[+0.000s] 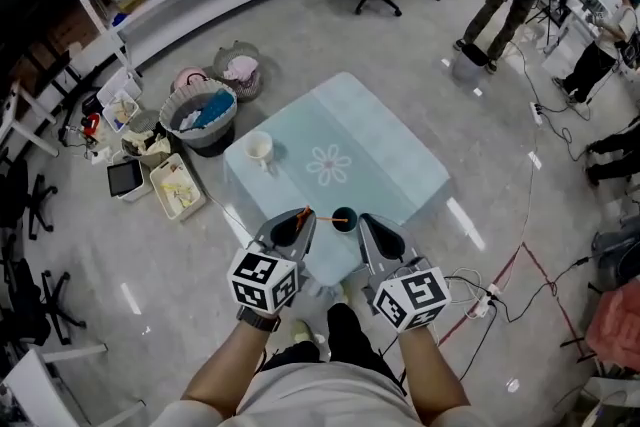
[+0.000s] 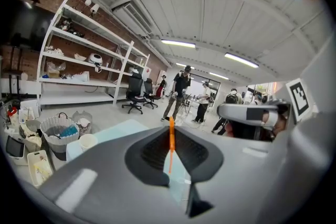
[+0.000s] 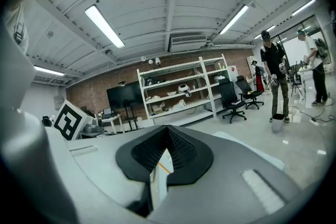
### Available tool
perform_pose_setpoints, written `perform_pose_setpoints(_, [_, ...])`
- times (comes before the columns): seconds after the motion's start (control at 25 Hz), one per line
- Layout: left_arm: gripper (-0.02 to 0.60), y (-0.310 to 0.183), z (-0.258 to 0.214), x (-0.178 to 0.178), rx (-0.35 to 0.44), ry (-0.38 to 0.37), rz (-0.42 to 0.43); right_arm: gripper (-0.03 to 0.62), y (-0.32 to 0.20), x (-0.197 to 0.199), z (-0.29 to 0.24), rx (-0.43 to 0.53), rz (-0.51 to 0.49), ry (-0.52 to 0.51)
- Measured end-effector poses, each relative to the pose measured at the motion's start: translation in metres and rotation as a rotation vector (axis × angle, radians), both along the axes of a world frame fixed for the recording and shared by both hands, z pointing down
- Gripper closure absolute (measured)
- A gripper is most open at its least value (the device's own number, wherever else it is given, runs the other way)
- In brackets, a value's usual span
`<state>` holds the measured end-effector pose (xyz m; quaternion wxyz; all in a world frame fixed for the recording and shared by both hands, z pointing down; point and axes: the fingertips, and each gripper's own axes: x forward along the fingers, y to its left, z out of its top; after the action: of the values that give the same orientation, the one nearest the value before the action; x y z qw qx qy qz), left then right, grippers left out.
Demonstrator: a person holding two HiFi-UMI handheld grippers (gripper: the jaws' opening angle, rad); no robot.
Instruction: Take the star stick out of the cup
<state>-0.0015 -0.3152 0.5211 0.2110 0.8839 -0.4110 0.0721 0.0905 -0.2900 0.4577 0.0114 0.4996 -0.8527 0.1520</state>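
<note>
- Orange and thin, the stick (image 2: 170,147) stands upright between the ribbed pads of the left tongs (image 2: 171,131). The jaws are pressed together on it with almost no gap.
- Seen from above, the stick runs from the tip of the left tongs across to the dark cup (image 1: 343,219). Its far end seems to be at the rim or inside the cup. I cannot make out the star.
- The right tongs (image 1: 368,226) are just beside the cup, on the side opposite the left tongs, and I see no contact with it. Their jaws meet at the tips and hold nothing. In the right gripper view a bit of the orange stick shows behind them, through the slit lower down.
- To do this step well, I think the grip must be firm, because the stick is thin and could slip or turn between the pads.
- The pull should go along the line of the stick, up and away from the cup. A sideways drag would press on the rim.
- The cup looks light and stands near the edge of the table (image 1: 390,150), on the side of the tongs, so it could tip or slide.
- The right tongs could open and steady the cup wall during the pull.
</note>
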Motion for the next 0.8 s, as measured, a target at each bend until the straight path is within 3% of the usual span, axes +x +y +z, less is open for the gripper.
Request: perform_pose_setpoints(0.8, [0.558,0.042,-0.111,-0.039,0.175,0.040,0.021,0.583,0.041,-0.034,-0.095,0.192,0.016,0.043])
